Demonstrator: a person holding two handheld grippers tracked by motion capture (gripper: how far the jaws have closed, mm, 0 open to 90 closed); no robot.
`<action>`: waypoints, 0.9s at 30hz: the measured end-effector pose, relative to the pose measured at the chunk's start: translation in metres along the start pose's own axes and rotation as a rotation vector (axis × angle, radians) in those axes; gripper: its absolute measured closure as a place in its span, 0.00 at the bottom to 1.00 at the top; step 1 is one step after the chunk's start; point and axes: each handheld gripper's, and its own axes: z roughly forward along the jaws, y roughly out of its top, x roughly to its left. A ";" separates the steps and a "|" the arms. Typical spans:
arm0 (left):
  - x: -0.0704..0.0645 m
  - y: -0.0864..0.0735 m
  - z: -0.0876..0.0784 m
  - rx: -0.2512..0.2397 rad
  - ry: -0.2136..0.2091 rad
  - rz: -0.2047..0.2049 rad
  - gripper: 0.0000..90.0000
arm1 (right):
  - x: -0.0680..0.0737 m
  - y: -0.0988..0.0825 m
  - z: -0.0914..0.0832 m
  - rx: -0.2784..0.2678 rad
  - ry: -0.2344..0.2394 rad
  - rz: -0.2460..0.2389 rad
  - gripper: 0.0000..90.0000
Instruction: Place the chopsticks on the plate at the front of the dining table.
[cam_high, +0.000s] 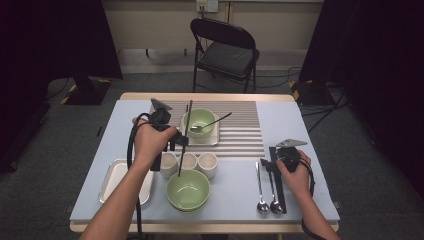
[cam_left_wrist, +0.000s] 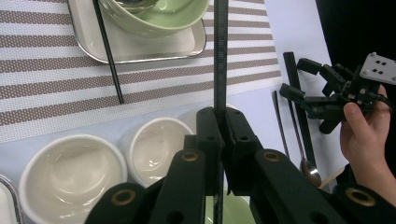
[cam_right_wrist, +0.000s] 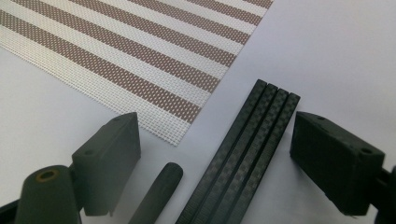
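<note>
Left gripper view: my left gripper (cam_left_wrist: 219, 135) pinches one chopstick (cam_left_wrist: 220, 56) upright above the cups (cam_left_wrist: 70, 175); a loose pinch could drop it. My right gripper (cam_right_wrist: 215, 154) gapes over the remaining chopsticks (cam_right_wrist: 247, 154), probably untouched.

Placemat (cam_right_wrist: 140, 60): woven mesh cloth or plastic weave, matt, with a rough open texture in brown and white stripes. Tabletop cover (cam_right_wrist: 336, 51): smooth, matt, pale grey-blue. Black chopsticks (cam_right_wrist: 243, 158) at the right: matt, with a fine checked, carbon-like pattern. Chopstick (cam_left_wrist: 220, 56) in the left gripper (cam_left_wrist: 219, 135): dark, matt, finely textured. Gripper jaws: matt black plastic, with brass-coloured bushes at the pivots. Green bowl (cam_high: 188, 189), near: glossy glazed ceramic. White cups (cam_left_wrist: 70, 172): glossy glaze with reflections. Tray (cam_left_wrist: 140, 51) under the far bowl: smooth metal with a satin sheen. Spoons (cam_high: 262, 206): polished metal.
</note>
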 end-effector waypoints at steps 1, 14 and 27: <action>0.002 0.001 0.000 0.000 0.003 -0.001 0.96 | 0.000 0.000 0.000 0.000 0.000 0.001 0.17; 0.020 0.015 -0.001 -0.029 0.003 -0.046 0.96 | 0.000 0.000 0.000 0.000 -0.001 -0.001 0.17; 0.030 0.024 0.003 -0.039 0.032 -0.068 0.96 | 0.000 -0.001 0.000 -0.003 -0.005 -0.010 0.17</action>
